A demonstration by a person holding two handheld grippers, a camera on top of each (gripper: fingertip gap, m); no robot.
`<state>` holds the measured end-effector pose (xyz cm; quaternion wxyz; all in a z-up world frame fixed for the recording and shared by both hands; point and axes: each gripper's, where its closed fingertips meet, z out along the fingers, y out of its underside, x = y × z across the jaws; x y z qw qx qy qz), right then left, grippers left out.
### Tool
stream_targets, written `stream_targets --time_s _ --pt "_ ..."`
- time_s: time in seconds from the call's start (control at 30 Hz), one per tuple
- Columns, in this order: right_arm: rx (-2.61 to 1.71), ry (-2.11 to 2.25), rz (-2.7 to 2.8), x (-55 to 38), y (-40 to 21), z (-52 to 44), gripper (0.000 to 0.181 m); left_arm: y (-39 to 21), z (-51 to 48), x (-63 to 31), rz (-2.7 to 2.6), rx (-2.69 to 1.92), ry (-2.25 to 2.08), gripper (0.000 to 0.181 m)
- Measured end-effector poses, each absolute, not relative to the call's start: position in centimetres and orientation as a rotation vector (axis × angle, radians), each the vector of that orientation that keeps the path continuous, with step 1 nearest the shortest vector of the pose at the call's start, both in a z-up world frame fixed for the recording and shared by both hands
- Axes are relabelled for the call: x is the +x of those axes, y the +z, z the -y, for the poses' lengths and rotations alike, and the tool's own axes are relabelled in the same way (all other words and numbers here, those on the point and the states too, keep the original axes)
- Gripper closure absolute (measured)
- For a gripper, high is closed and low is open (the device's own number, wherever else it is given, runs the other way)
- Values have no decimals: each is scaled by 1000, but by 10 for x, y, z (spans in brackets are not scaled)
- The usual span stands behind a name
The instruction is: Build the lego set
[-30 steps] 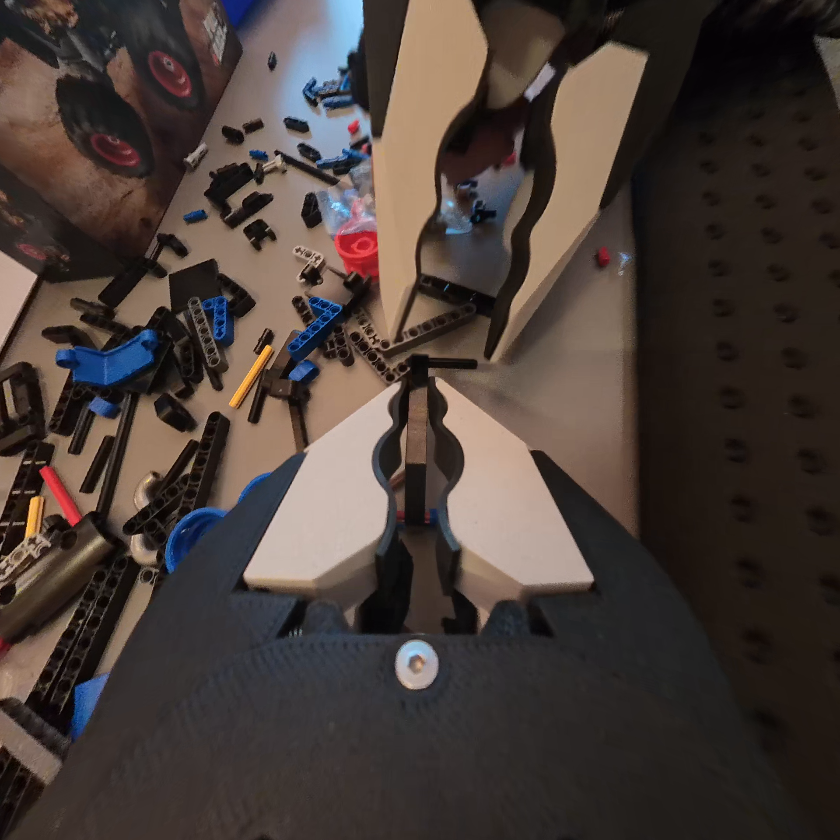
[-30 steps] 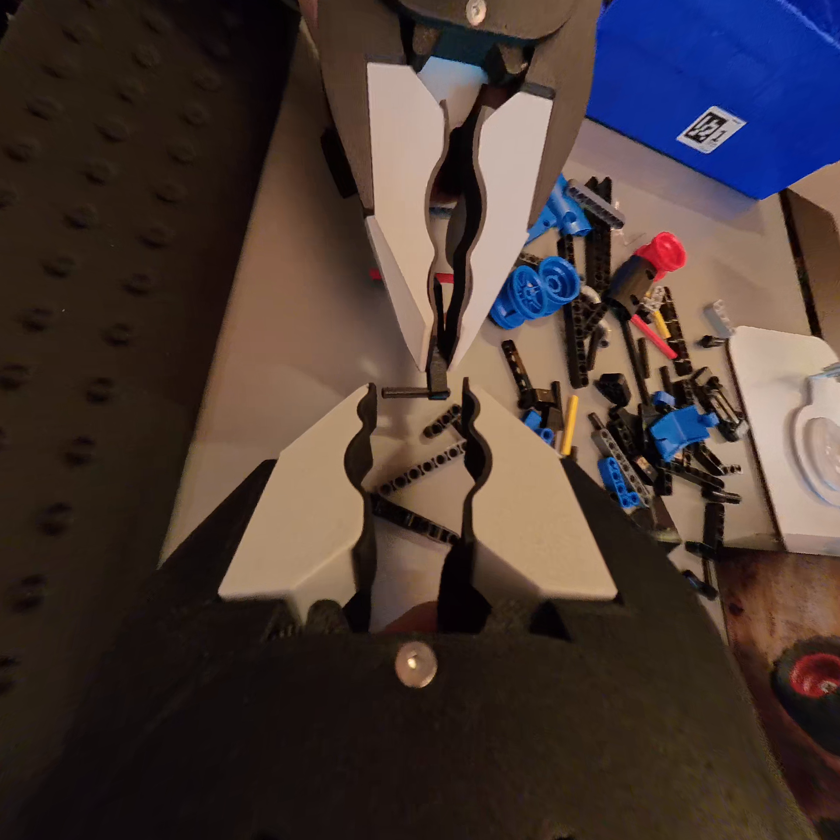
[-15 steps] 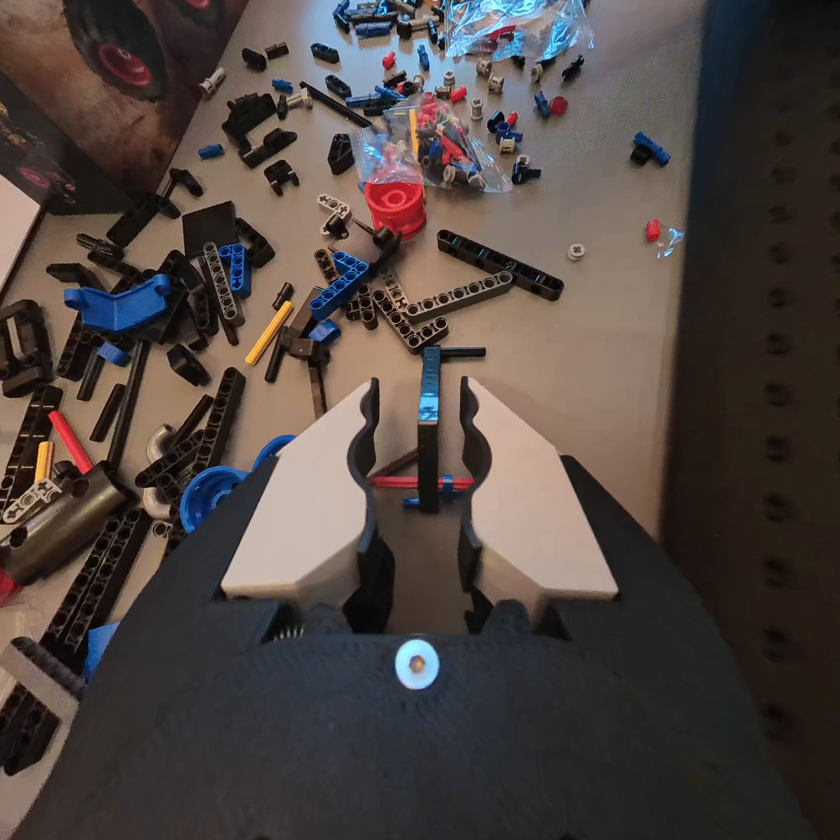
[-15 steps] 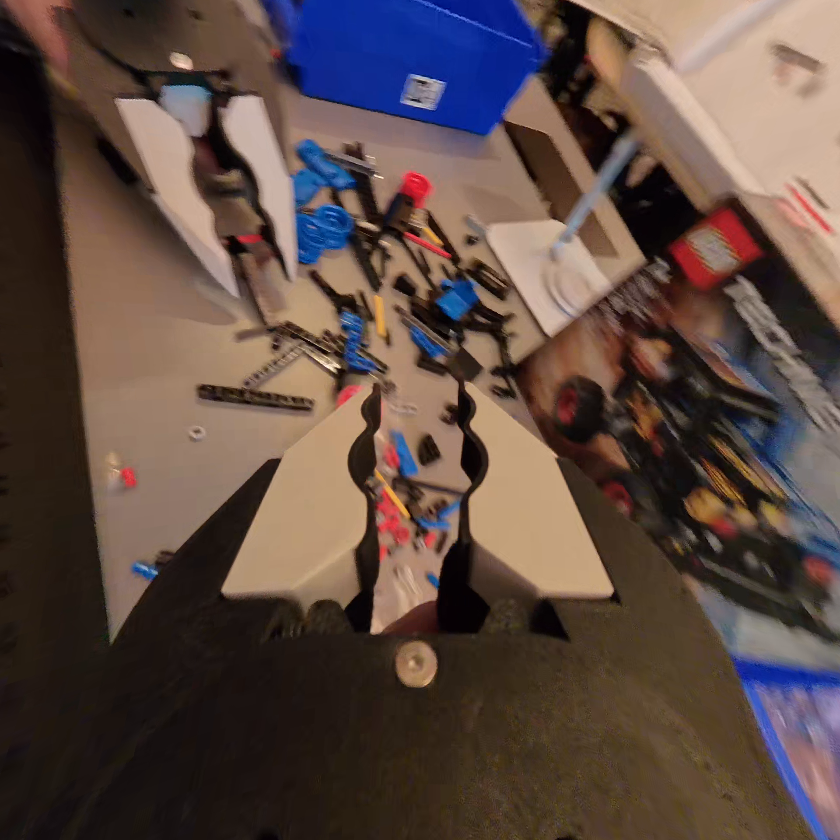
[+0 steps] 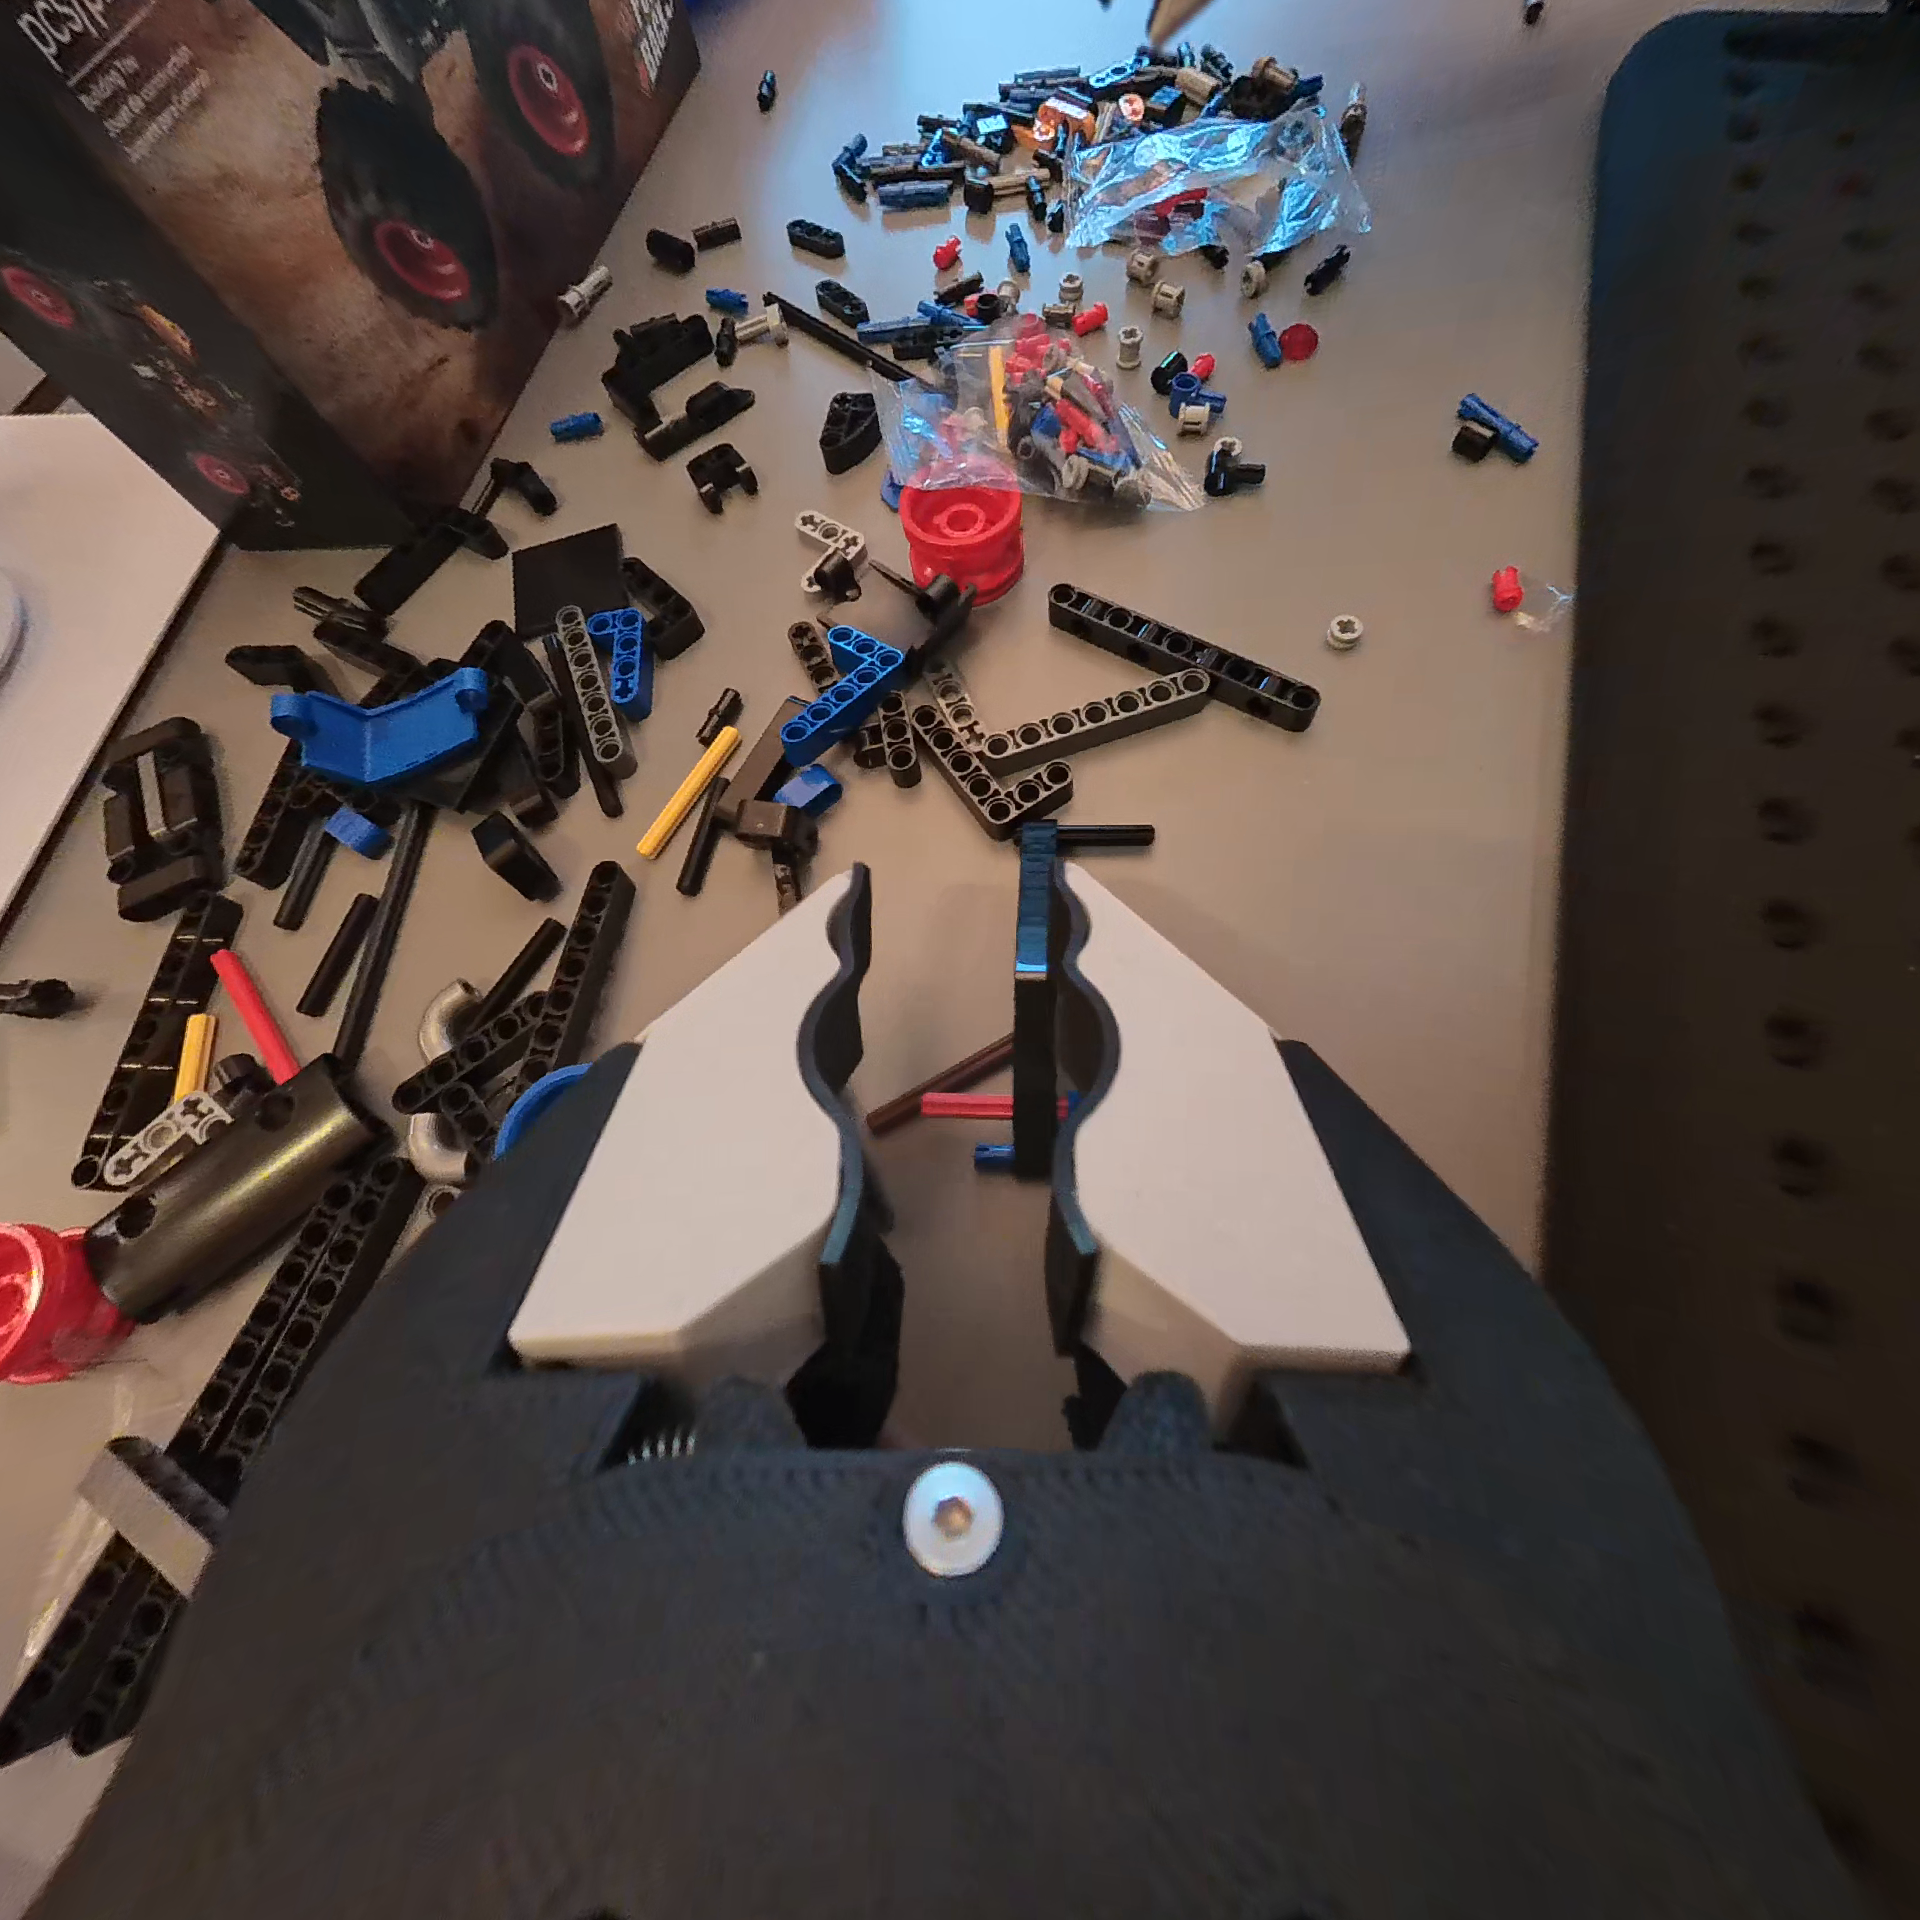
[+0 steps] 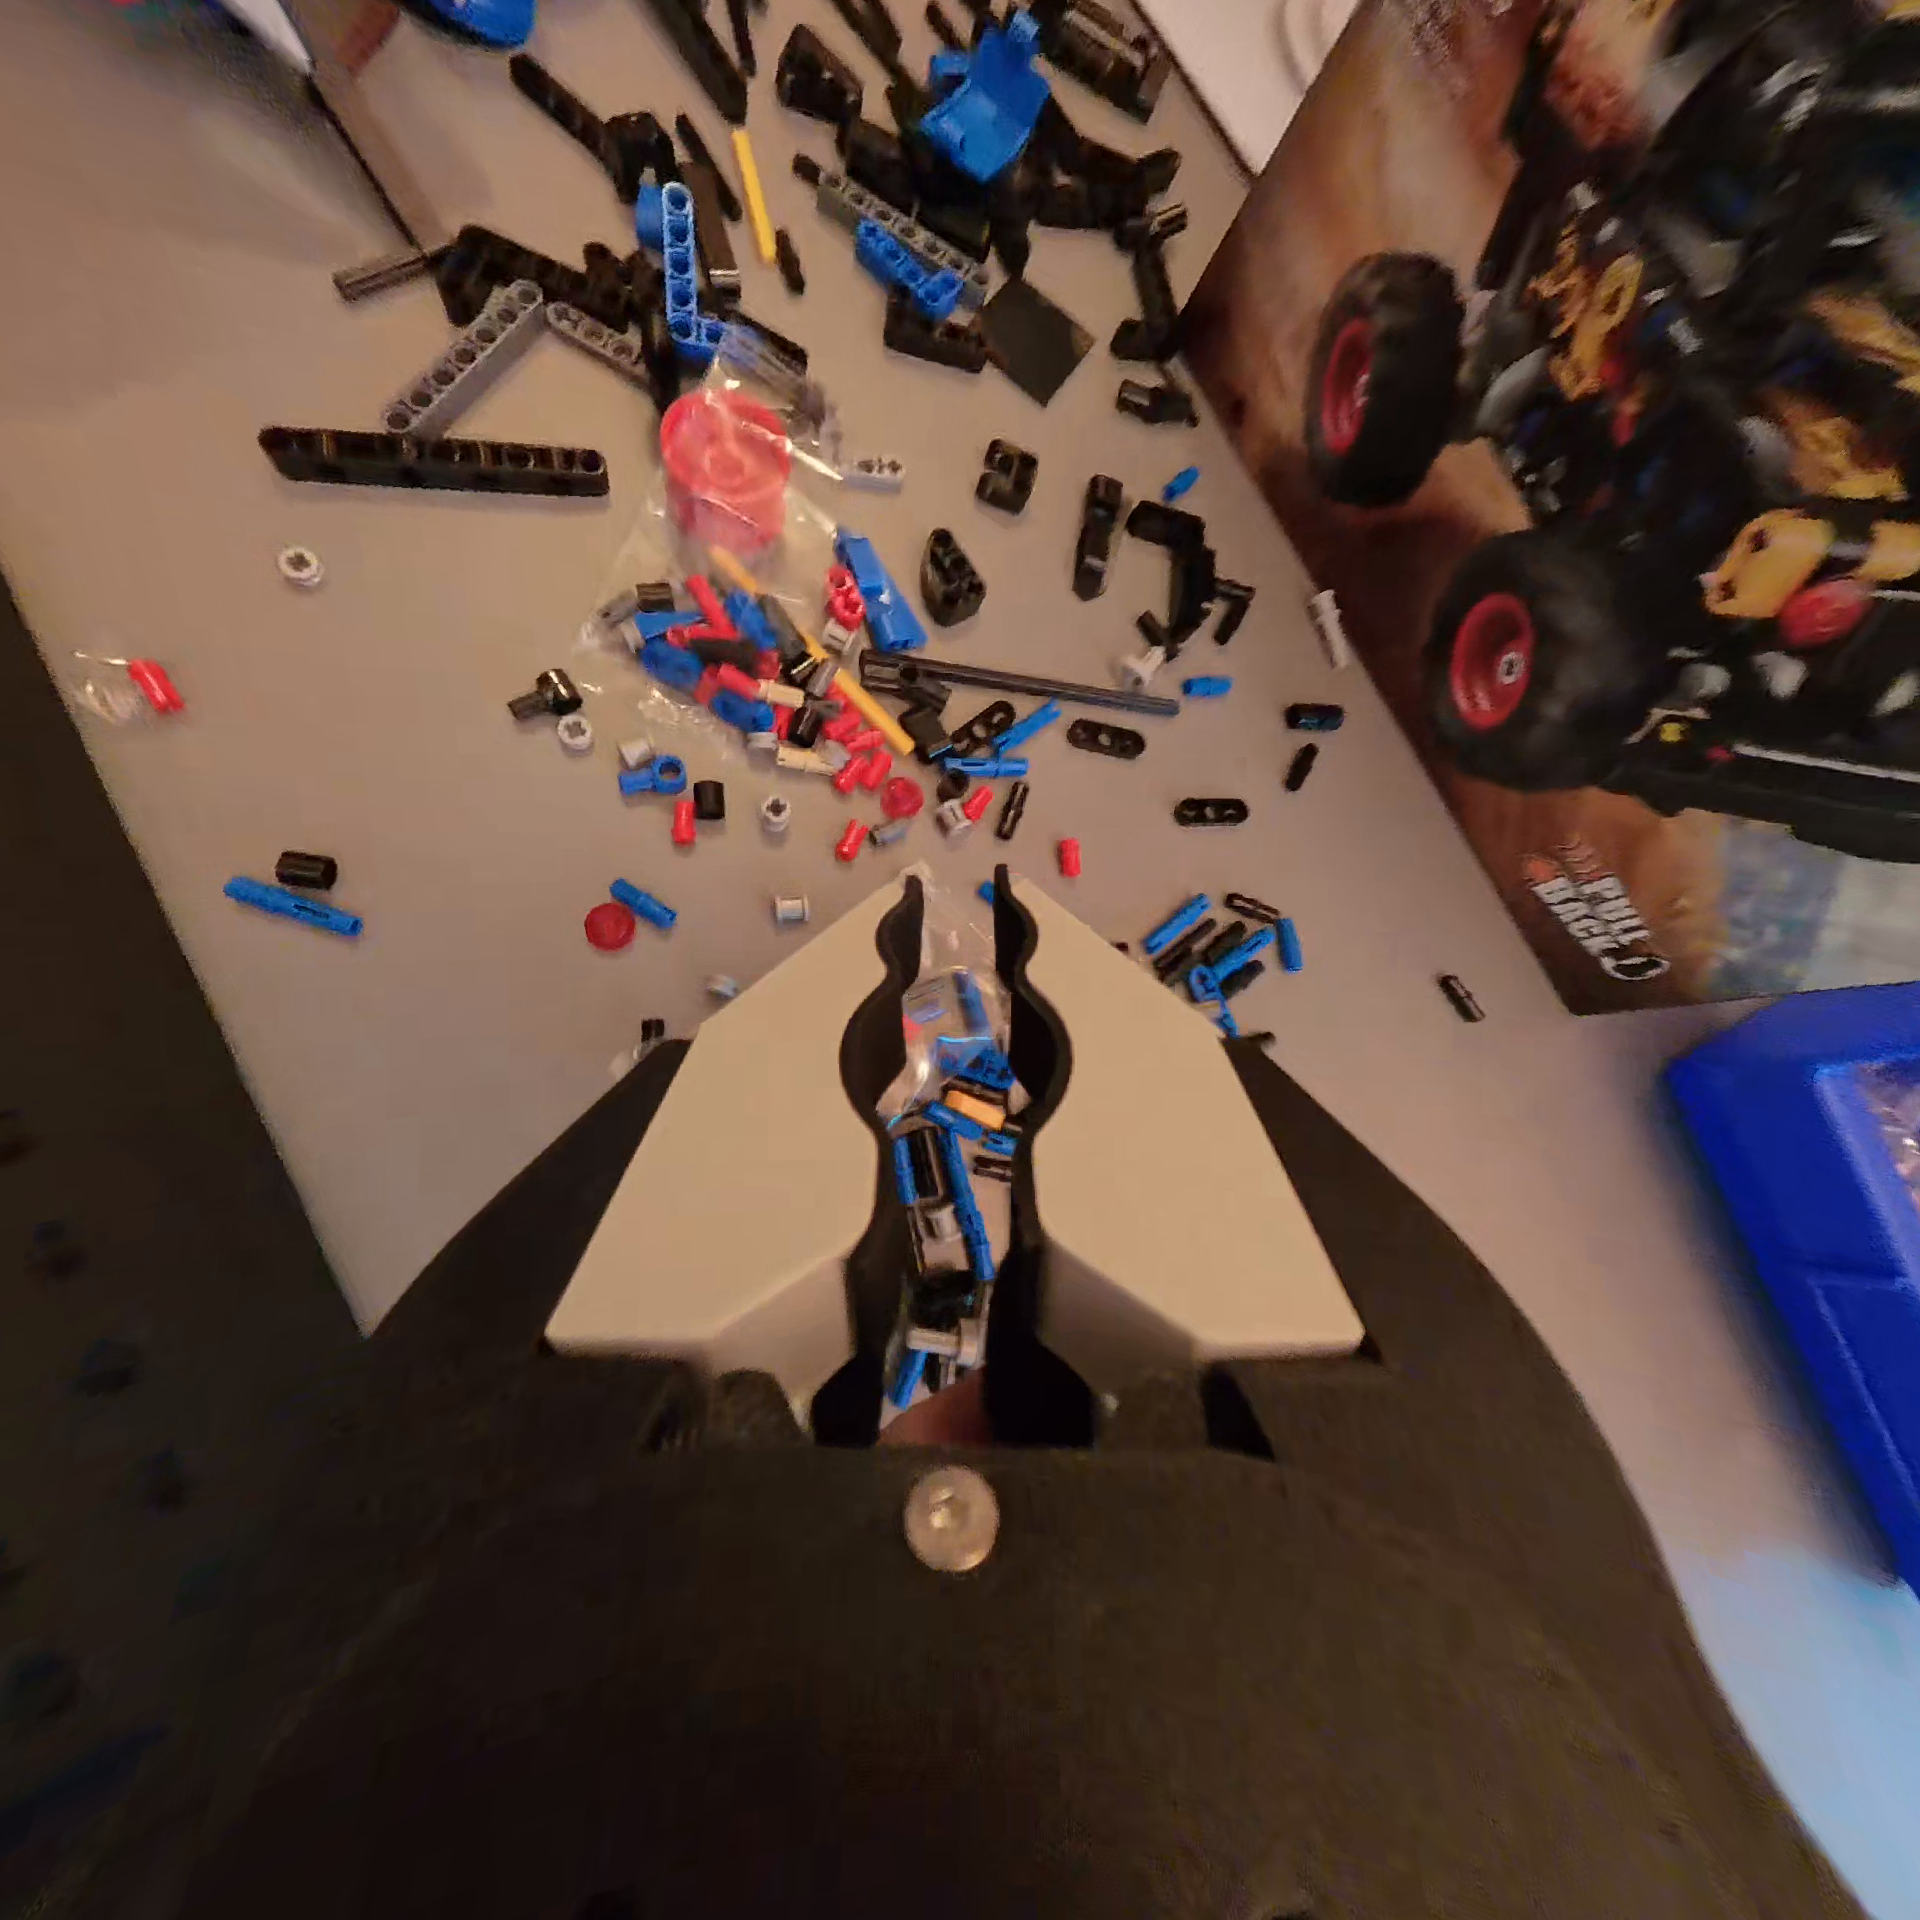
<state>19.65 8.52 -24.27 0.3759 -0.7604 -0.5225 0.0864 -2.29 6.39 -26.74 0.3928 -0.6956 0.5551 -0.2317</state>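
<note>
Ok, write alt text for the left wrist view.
The left gripper, jaws open, has a black beam assembly standing on edge against its right finger. Beyond lie loose black, blue and red Lego pieces on a grey table, plus a red wheel hub.

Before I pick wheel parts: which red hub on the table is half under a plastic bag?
The red hub mid-table, tucked under the edge of the bag of small pins. The other red hub, at the left edge, touches no bag.
</note>
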Motion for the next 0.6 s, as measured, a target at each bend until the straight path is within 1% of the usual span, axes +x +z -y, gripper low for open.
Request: stream_targets --time_s 0.13,0.37,0.6 --pt "-1954 244 1408 183 -257 -84 175 -268 -66 -23 -1410 -1761 -581 150" --pt "-2108 162 1537 185 -288 -95 165 -267 -65 -23 -1413 -1753 -578 150" --pt "-2146 190 1562 187 -294 -99 171 -269 -63 -23 -1429 -1756 -582 150"
